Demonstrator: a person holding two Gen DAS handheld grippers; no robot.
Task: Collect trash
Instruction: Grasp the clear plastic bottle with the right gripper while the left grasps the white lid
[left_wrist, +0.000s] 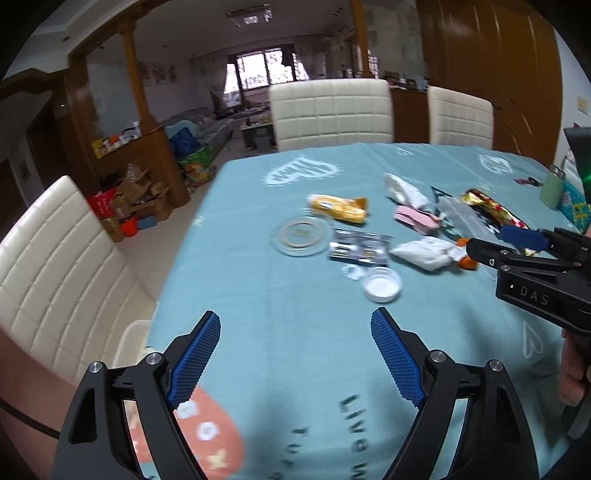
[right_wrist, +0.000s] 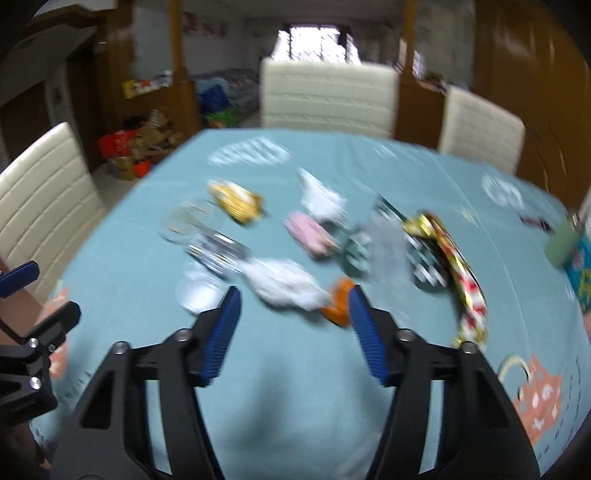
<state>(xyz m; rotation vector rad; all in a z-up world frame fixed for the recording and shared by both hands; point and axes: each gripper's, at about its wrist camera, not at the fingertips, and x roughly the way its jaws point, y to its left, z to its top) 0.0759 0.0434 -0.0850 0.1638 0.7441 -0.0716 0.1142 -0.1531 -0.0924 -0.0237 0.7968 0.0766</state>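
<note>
The left gripper is held with its jaws spread wide and nothing between them, above bare teal tablecloth. The right gripper is likewise held apart and empty, short of the litter. Just beyond its tips lie a crumpled white wrapper and an orange scrap. Farther out are seen a small white cup, a clear round lid, a yellow snack packet, a pink packet and a long gold-and-red wrapper. Cream chairs stand around the table.
</note>
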